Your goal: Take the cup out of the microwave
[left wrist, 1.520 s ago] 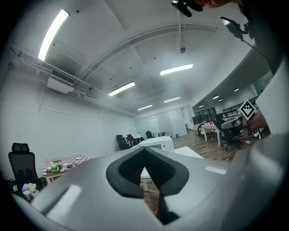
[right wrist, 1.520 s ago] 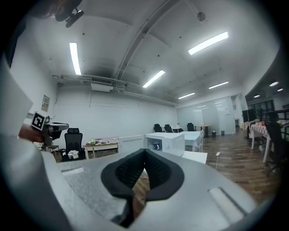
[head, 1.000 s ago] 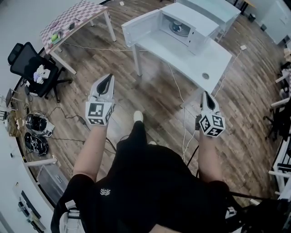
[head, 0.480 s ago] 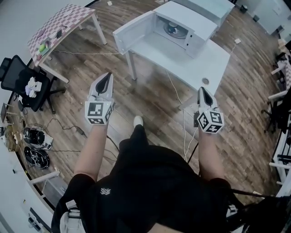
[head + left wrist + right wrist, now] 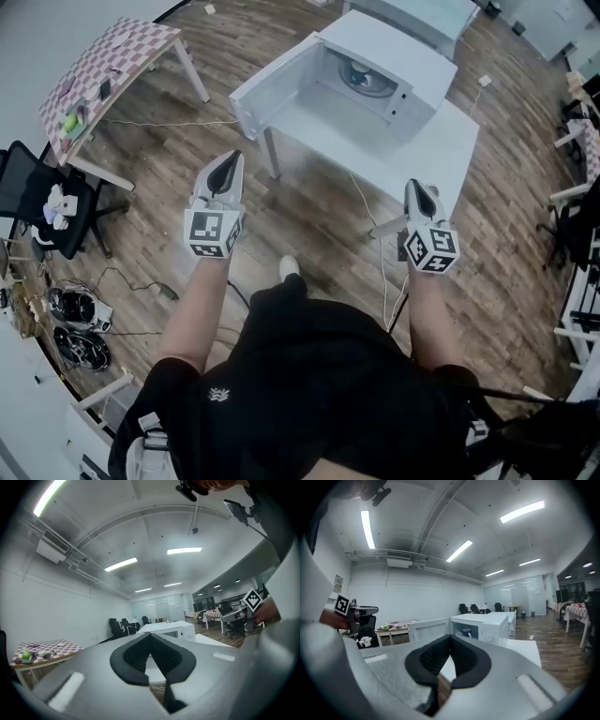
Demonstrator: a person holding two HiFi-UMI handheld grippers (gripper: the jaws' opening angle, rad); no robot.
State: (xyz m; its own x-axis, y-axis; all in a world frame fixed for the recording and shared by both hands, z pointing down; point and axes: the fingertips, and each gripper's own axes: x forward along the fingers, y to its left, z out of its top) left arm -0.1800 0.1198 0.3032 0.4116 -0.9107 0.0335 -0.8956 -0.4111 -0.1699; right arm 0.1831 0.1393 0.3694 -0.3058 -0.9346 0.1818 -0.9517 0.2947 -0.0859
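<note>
Open office, wood floor [image 5: 309, 202]. The left gripper [image 5: 232, 157] and right gripper [image 5: 415, 186] are both clenched and empty, held level short of the white worktop's [image 5: 417, 155] near edge. This looks like the approach step. The cup [image 5: 467, 632] sits inside the microwave [image 5: 412, 66] at the far edge, its door [image 5: 272, 89] open. Next, a gripper must open and reach in. Only a floor cable [image 5: 367, 195] lies nearby.
</note>
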